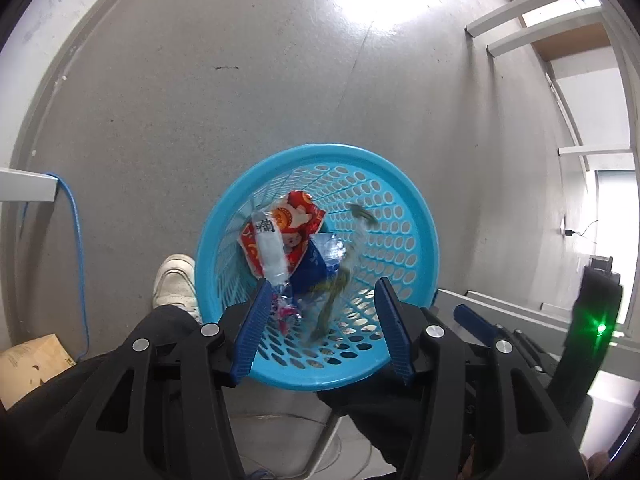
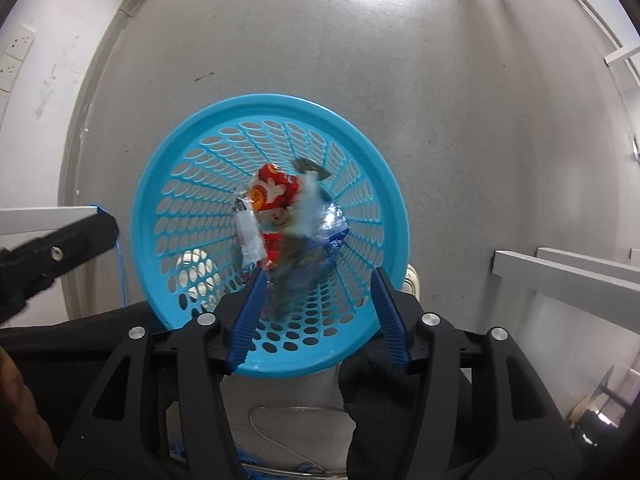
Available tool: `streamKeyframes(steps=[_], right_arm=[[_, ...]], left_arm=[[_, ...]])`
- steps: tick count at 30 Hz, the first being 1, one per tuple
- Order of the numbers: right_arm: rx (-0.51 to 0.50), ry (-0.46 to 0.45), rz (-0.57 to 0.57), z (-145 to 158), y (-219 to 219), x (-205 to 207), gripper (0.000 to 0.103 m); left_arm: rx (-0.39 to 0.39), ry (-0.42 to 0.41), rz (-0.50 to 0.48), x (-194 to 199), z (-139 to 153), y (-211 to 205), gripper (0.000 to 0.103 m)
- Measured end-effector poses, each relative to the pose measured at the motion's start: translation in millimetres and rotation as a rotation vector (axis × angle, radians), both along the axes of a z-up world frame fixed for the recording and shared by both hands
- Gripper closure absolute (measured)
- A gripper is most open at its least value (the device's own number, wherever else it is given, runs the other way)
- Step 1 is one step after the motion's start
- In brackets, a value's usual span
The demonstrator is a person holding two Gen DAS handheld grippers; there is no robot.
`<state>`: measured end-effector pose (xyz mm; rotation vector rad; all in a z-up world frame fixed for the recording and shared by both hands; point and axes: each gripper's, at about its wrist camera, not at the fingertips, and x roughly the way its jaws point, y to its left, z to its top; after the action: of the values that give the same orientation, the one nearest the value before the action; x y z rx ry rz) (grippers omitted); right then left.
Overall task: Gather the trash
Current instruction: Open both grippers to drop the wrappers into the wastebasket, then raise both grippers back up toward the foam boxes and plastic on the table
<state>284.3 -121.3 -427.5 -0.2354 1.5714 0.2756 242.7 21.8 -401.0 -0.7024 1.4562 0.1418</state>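
A blue perforated waste basket (image 1: 404, 184) stands on the grey floor and also shows in the right wrist view (image 2: 168, 168). Inside lie a red snack wrapper (image 1: 298, 216) (image 2: 276, 194), a clear white wrapper (image 1: 270, 250) (image 2: 248, 232) and a blue packet (image 1: 316, 262) (image 2: 334, 232). A blurred greenish wrapper (image 1: 340, 276) (image 2: 296, 256) is in mid-air inside the basket. My left gripper (image 1: 322, 322) is open and empty above the basket's near rim. My right gripper (image 2: 316, 314) is open and empty above the same rim.
A white shoe (image 1: 174, 280) and dark trouser legs stand beside the basket. A blue cable (image 1: 78, 248) hangs at the left, with a cardboard box (image 1: 32, 360) below it. White shelf frames (image 1: 532, 28) and table edges (image 2: 568, 276) are at the right.
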Motion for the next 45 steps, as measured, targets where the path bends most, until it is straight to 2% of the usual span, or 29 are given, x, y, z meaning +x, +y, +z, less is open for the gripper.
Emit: streamKeyframes(steps=[5,8,11,14,18,27,29,34,36,40,43,45], right_arm=[[0.019,-0.034,0.001,17.7,-3.2,-11.9,0.051],[0.029,-0.072,0.010,33.4,-4.0,-22.0,0.047],[0.032,-0.109,0.012,48.5,-6.6,-32.3,0.046],[0.054,-0.143,0.036,67.5,-9.2,-46.2,0.045],[0.100,-0.207,0.073,97.5,-14.4,-68.5,0.038],[0.181,-0.329,0.111,161.5,-33.3,-124.0,0.030],[0.206,-0.348,0.124,176.3,-37.6,-137.4,0.027],[0.271,-0.359,0.110,204.9,-61.8,-165.1,0.026],[0.285,-0.390,0.113,218.6,-69.2,-175.0,0.026],[0.334,-0.465,0.115,248.7,-83.2,-193.2,0.022],[0.377,-0.524,0.122,272.3,-94.4,-206.0,0.020],[0.440,-0.517,0.104,286.6,-102.9,-210.9,0.020]], left_arm=[[0.029,-0.010,-0.004,-14.0,14.1,-1.4,0.051],[0.058,-0.032,-0.022,-23.6,27.7,-2.7,0.051],[0.160,-0.064,-0.047,-32.5,44.0,-3.8,0.051],[0.183,-0.101,-0.042,-42.9,60.1,-3.5,0.051],[0.204,-0.192,-0.034,-66.2,88.0,-5.0,0.051],[0.365,-0.383,-0.067,-134.8,155.2,-31.7,0.050],[0.367,-0.411,-0.061,-147.2,169.1,-33.7,0.048],[0.283,-0.409,-0.024,-170.6,186.0,-27.4,0.047],[0.297,-0.455,-0.035,-179.3,200.8,-30.5,0.047],[0.382,-0.567,-0.053,-199.9,236.9,-37.5,0.047],[0.357,-0.624,-0.053,-215.6,260.8,-39.6,0.047],[0.378,-0.663,-0.052,-228.3,275.4,-37.6,0.047]])
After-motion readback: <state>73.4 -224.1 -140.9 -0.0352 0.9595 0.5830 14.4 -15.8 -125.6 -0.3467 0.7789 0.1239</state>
